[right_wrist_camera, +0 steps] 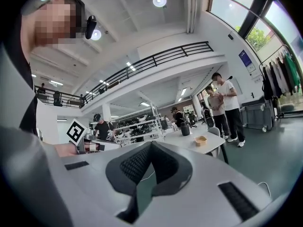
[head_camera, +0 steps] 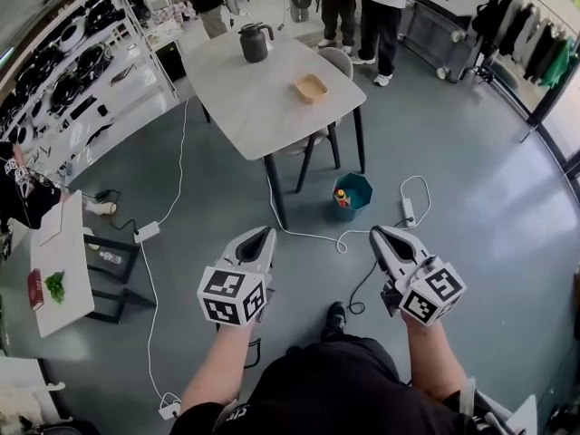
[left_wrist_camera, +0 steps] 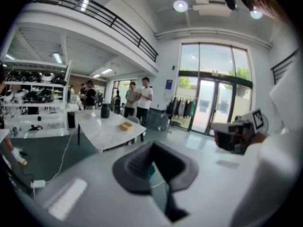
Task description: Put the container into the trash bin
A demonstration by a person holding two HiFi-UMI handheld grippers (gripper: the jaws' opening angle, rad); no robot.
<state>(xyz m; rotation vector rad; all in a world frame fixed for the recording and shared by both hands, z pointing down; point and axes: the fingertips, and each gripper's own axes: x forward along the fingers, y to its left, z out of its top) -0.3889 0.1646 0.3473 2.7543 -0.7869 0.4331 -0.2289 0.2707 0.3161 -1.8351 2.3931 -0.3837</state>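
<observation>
A small tan shallow container (head_camera: 311, 88) sits on the pale grey table (head_camera: 237, 98), probably light and stiff: pinch its rim. A teal trash bin (head_camera: 352, 194) stands beside that table's leg. The left gripper (head_camera: 265, 233) and right gripper (head_camera: 377, 233) are both closed and empty.

A workshop-like lab hall: racks of gear (head_camera: 54, 71); mezzanine railing (left_wrist_camera: 116, 19); cables (head_camera: 180, 157) across grey floor (head_camera: 471, 179).

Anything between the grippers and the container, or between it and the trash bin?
Nothing visible does. Only floor and a white cable lie between the left gripper, the right gripper and the table; the container sits near its edge, the trash bin open-topped beside a table leg.
</observation>
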